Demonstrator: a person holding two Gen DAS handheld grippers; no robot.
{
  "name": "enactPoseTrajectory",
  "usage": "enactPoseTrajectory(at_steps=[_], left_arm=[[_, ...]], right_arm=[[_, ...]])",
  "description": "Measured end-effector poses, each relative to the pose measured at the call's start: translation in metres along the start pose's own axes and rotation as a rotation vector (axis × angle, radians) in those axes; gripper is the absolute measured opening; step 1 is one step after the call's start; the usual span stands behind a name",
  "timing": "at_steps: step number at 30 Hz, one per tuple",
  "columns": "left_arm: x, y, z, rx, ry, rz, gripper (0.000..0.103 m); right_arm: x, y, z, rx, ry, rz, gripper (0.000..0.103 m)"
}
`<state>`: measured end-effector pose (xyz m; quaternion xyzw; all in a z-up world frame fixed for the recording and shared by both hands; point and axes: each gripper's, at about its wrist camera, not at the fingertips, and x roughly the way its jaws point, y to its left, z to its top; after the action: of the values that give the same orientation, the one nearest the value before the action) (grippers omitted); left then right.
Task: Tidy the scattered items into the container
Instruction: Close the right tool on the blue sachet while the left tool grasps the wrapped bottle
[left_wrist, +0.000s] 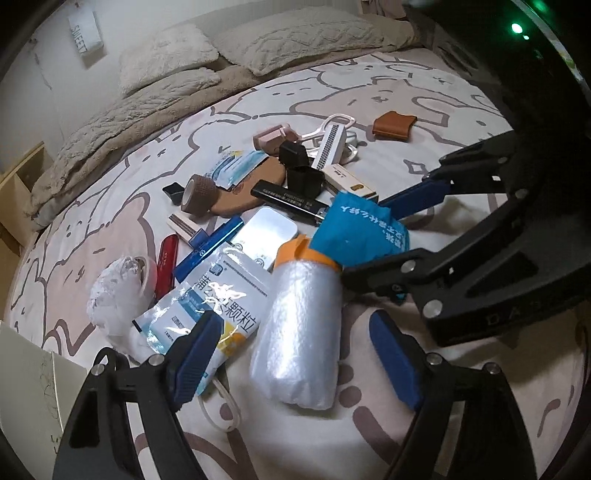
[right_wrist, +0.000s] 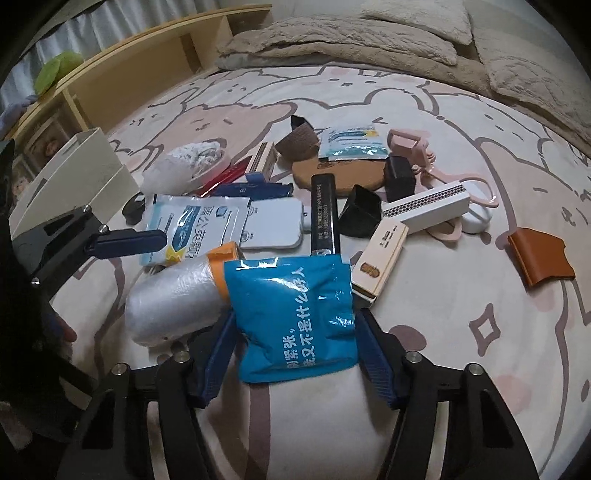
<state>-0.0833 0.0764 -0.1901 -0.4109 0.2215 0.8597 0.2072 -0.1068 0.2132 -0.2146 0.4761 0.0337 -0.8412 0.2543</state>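
A blue packet (right_wrist: 295, 317) with white print lies between the blue pads (right_wrist: 373, 354) of my right gripper (right_wrist: 295, 319), which press on both its sides. The left wrist view shows the same right gripper (left_wrist: 365, 238) shut on the blue packet (left_wrist: 362, 229). A roll of clear plastic film (left_wrist: 299, 332) with an orange band lies on the bed under my left gripper (left_wrist: 295, 321). Its pads (left_wrist: 195, 354) straddle the roll with gaps on both sides. The white container (right_wrist: 74, 173) stands at the left; its rim (left_wrist: 26, 369) shows low left.
Scattered on the bear-print sheet (right_wrist: 461, 314) are a medicine sachet (left_wrist: 207, 306), a silver tin (left_wrist: 266, 232), a black stick (left_wrist: 288, 199), brown tape (left_wrist: 197, 194), a red knife (left_wrist: 166, 266) and a brown leather piece (right_wrist: 539, 254). Pillows (left_wrist: 295, 40) lie beyond. A wooden shelf (right_wrist: 147, 66) borders the bed.
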Motion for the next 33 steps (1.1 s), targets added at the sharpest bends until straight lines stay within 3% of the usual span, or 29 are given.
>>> enactPoseTrajectory(at_steps=[10, 17, 23, 27, 33], left_arm=[[-0.001, 0.003, 0.005, -0.029, 0.001, -0.003, 0.083], [0.007, -0.003, 0.004, -0.007, 0.060, 0.026, 0.083], [0.007, -0.001, 0.005, -0.038, 0.075, 0.011, 0.066], [0.008, -0.005, 0.003, -0.040, 0.088, 0.000, 0.046], [0.002, -0.007, 0.003, -0.049, 0.063, 0.004, 0.044]], right_arm=[[-0.040, -0.030, 0.002, 0.157, -0.111, 0.026, 0.062], [-0.054, -0.042, 0.002, 0.241, -0.163, 0.025, 0.062], [-0.053, -0.044, 0.001, 0.256, -0.163, 0.019, 0.062], [-0.054, -0.041, 0.002, 0.249, -0.169, 0.021, 0.062], [-0.058, -0.039, 0.001, 0.242, -0.185, 0.023, 0.062]])
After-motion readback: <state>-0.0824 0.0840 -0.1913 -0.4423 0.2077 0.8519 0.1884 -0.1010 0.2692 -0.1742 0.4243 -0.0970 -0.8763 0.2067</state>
